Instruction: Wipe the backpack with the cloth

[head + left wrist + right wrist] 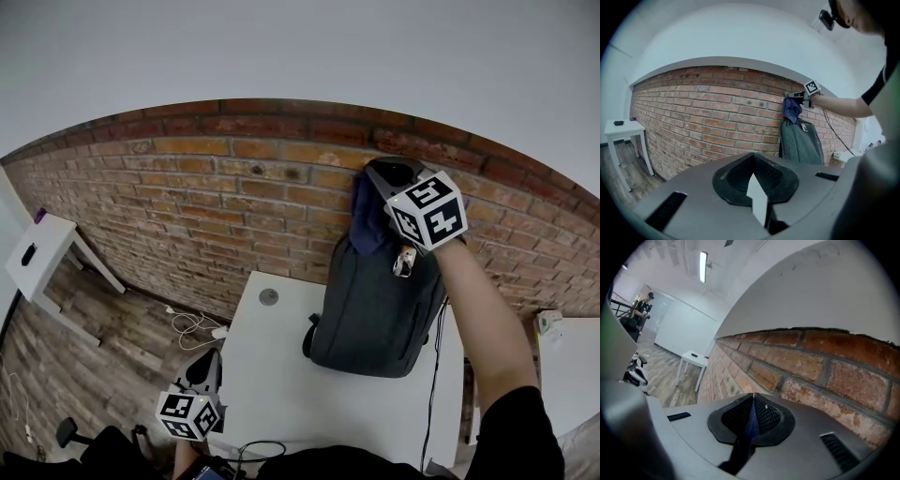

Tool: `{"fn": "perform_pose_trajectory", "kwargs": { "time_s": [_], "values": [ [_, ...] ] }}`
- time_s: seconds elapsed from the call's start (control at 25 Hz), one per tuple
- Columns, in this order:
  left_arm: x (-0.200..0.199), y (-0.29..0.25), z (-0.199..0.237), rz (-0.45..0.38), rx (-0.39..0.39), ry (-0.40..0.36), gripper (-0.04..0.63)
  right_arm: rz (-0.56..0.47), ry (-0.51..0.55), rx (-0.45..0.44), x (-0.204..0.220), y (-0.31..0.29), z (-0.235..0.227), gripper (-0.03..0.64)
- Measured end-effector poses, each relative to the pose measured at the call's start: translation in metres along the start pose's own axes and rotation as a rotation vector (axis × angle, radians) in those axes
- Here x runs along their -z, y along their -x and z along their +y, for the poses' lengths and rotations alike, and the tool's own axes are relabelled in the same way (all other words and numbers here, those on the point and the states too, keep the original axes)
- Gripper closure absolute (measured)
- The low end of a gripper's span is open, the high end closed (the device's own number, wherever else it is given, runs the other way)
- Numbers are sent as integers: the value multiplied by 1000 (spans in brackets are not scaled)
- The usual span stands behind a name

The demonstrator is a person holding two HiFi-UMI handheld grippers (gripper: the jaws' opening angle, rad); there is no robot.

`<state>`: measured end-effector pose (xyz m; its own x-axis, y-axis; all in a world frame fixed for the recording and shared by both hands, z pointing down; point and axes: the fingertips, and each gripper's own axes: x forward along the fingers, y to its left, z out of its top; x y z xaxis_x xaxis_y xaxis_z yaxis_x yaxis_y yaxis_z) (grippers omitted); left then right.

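Right gripper [752, 397] is clamping shut on a dark blue cloth [368, 220]. The fabric is filling the gap between the pads and trailing out below. The gripper is hanging high at the top of the dark grey backpack [375, 309], close against the brick wall [187, 206]. The backpack is standing upright on the white table [281, 394], its back to the wall. The cloth is looking light and limp, and the pinch on one end is leaving the rest hanging onto the bag's top, so wiping is likely needing a flat press. The bag is looking soft-sided and may be shifting under a push, so bracing its side could help. Left gripper [752, 155] is hovering low by the table's left edge, well apart from the bag. Its jaws are meeting at the tips, with a white sliver showing between the pads; can't tell what it is.
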<state>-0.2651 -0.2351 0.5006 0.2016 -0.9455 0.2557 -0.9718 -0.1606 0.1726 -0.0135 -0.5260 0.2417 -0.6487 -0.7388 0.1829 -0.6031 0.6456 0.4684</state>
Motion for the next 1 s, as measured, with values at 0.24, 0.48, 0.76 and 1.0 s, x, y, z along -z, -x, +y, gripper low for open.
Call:
{"fn": "perform_pose_trajectory", "kwargs": {
  "time_s": [0.24, 0.48, 0.76, 1.0],
  "values": [
    [9, -4, 5, 20, -4, 19, 598, 201, 156, -131, 50, -17, 20, 606],
    [7, -7, 3, 21, 1, 16, 598, 430, 313, -289, 100, -10, 49, 606],
    [7, -7, 1, 24, 6, 10, 598, 540, 356, -293, 129, -10, 57, 606],
    [6, -4, -1, 22, 1, 8, 598, 610, 419, -217, 143, -4, 43, 606]
  ]
}}
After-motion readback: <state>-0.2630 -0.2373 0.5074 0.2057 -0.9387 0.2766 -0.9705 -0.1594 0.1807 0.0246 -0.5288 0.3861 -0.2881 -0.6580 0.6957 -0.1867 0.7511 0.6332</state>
